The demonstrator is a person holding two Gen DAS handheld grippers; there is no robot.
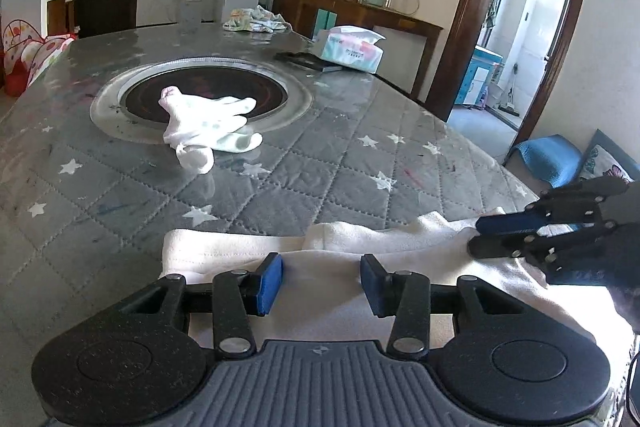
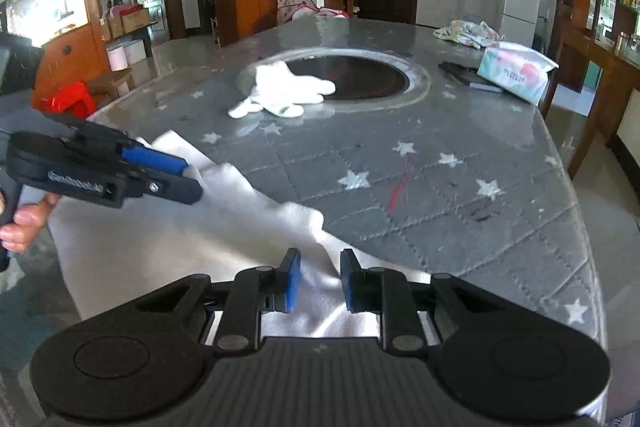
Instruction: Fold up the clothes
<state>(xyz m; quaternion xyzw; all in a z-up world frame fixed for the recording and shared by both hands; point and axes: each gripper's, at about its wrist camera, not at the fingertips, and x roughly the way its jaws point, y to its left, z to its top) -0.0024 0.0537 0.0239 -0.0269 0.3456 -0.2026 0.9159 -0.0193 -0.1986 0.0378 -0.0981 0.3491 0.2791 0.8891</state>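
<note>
Blue-padded and black-framed, the left gripper (image 1: 321, 283) stands with its jaws parted above a white cloth (image 1: 344, 247) spread at the near edge of a grey quilted, star-printed table (image 1: 320, 163); nothing sits between its pads. The right gripper (image 2: 320, 281) is likewise spread apart, a raised fold of the same white cloth (image 2: 180, 247) lying in the gap without being pinched. Each tool shows in the other's view: the right gripper (image 1: 492, 235) reaches in over the cloth's right end, and the left gripper (image 2: 188, 175), held by a hand (image 2: 24, 223), hovers at the cloth's far left corner. Farther out, a small white garment (image 1: 208, 127) lies crumpled across the rim of a round inset cooktop (image 1: 200, 95). Beyond it, well apart, sit a tissue pack (image 1: 352, 49) and a bundle of patterned laundry (image 1: 256, 21).
</note>
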